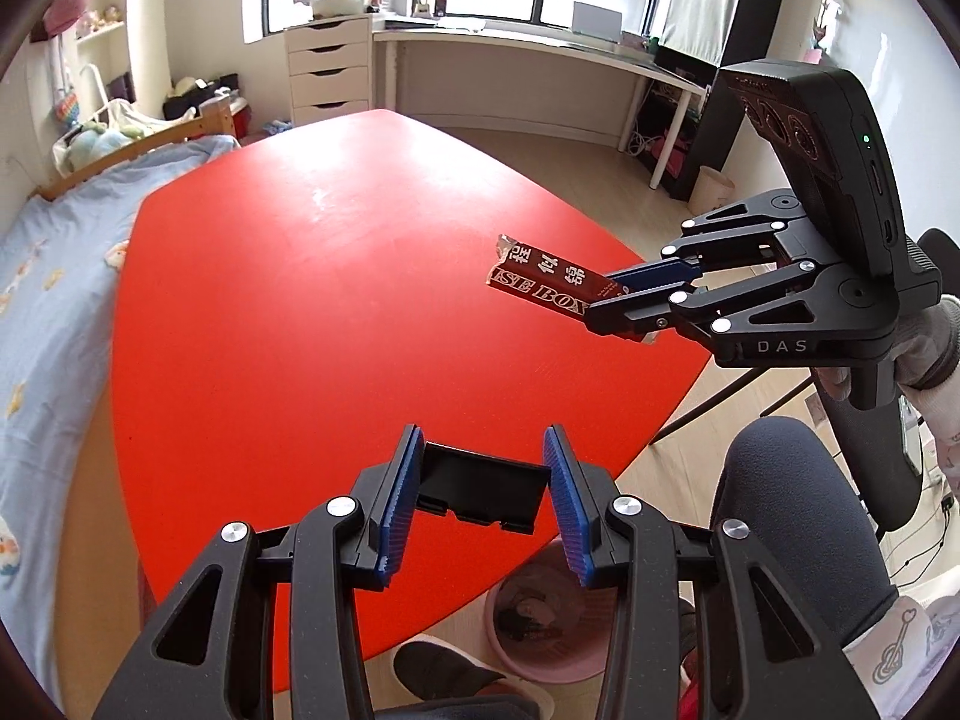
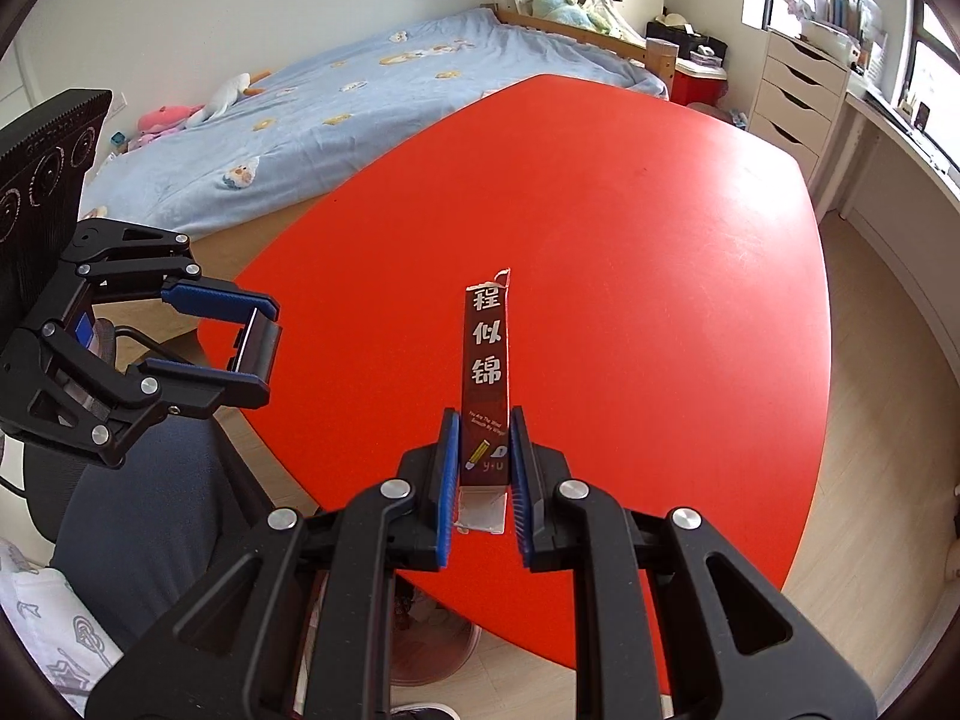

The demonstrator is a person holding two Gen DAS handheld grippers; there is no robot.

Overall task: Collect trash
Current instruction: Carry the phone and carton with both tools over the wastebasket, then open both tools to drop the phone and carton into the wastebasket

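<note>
Left gripper [image 1: 485, 483] pinches a black tray [image 1: 477, 489] between its blue pads, above the red table's [image 1: 300, 300] near edge. Right gripper [image 2: 483, 468] clamps a dark red box [image 2: 486, 384], lifted over the table. A pink bin [image 1: 540, 630] sits below.

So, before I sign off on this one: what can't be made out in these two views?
- Pink bin, left wrist view: the left tool and table cover its rim; contents too dim to identify.
- Same bin, right wrist view: only a sliver shows behind the right tool.
- Black plastic piece: its ends are hidden by the pads.
- Red box: small print under the large characters is unreadable; its rear end sits between the pads.
</note>
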